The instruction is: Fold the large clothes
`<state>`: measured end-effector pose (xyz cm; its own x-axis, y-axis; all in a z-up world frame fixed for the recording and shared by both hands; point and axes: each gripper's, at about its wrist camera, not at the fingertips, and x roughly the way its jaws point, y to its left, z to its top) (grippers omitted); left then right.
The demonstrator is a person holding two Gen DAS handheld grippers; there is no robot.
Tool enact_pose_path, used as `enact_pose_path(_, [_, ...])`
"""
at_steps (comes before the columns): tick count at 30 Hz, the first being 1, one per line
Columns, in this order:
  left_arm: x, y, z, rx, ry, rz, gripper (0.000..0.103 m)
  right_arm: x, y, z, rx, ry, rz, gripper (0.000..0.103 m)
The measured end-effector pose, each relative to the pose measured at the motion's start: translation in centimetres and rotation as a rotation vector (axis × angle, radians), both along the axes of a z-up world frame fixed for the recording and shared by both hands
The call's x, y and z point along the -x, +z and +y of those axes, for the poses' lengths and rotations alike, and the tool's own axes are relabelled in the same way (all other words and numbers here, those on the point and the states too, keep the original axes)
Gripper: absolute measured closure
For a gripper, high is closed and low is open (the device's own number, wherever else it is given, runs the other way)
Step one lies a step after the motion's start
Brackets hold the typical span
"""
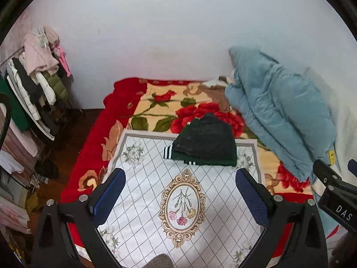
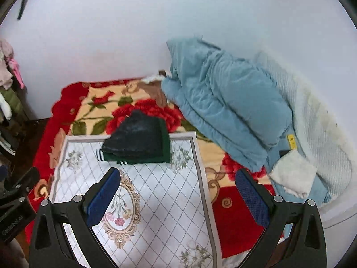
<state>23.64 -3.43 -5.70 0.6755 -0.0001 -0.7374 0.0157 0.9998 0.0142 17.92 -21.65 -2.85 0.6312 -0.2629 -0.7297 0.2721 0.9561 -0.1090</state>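
A dark green garment (image 1: 206,141) lies already folded just ahead of both wide-open, empty claws, left claw (image 1: 180,197) and right claw (image 2: 175,197); the blue jacket (image 2: 225,109) ahead-right looks unfolded yet.

Brightness: even, soft indoor light; the plain white wall (image 1: 178,33) reads bright, slightly washed.
Shadows: faint, under the folded dark-green garment (image 1: 206,144).
Blur: the puffy light-blue quilted duvet (image 2: 225,109) is smeared at its edges.
Distortion: strong fisheye bowing, black vignette at 10 and 2 o'clock.
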Motion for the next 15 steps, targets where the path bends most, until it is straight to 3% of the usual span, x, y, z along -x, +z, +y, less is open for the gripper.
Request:
enact_pose_path(7, [4.0, 3.9, -0.5, 0.008, 0.014, -0.072, 0.002, 6.3, 7.1, 0.2, 0.006, 0.036, -0.094, 0.000])
enact_pose_path(15, [5.7, 5.8, -1.6, 0.000, 0.005, -0.068, 0.002, 9.8, 10.6, -0.4, 0.025, 0.047, -0.124, 0.000])
